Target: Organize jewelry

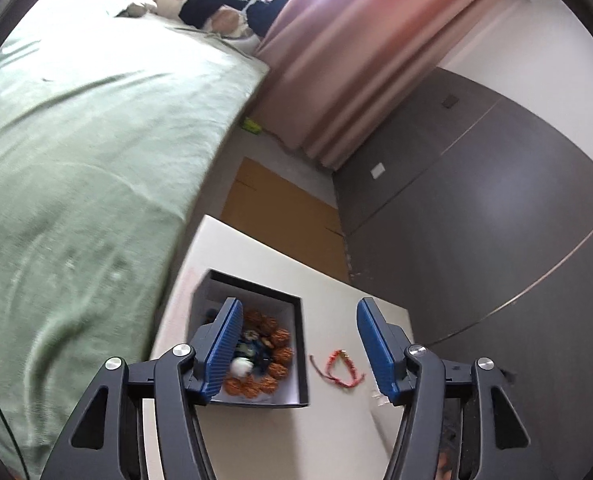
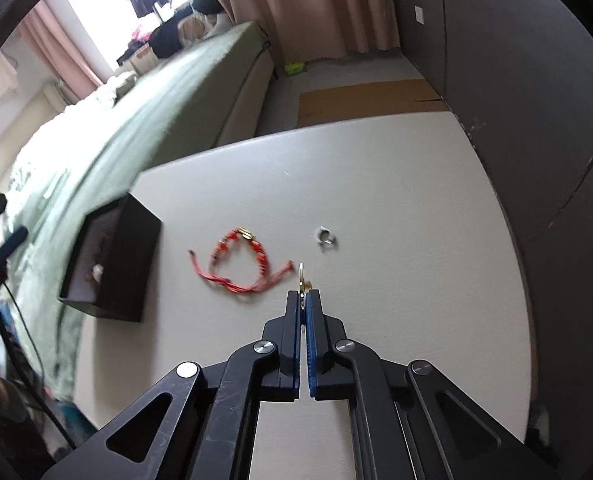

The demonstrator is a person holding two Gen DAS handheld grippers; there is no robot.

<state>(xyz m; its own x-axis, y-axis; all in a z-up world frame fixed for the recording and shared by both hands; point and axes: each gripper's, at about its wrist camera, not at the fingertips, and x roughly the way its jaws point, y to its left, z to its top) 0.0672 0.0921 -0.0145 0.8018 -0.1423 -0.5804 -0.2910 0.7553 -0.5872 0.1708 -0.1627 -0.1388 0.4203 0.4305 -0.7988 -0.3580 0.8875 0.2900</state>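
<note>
A black jewelry box (image 1: pixel 301 344) with a white lining sits on the white table and holds a brown bead bracelet (image 1: pixel 274 354) and a dark piece with a white bead. My left gripper (image 1: pixel 298 346) is open above the box's right wall, its left finger over the box. A red cord bracelet (image 1: pixel 338 368) lies right of the box; it also shows in the right wrist view (image 2: pixel 238 266). My right gripper (image 2: pixel 304 294) is shut on a small gold ring (image 2: pixel 302 276), just right of the red bracelet. A silver ring (image 2: pixel 325 237) lies beyond it. The box also shows in the right wrist view (image 2: pixel 130 264).
The white table (image 2: pixel 396 184) stands beside a bed with a green cover (image 1: pixel 76 140). A dark grey wall (image 1: pixel 496 200) runs along the table's right side. Cardboard (image 1: pixel 280 208) lies on the floor past the table, with pink curtains (image 1: pixel 356 48) behind.
</note>
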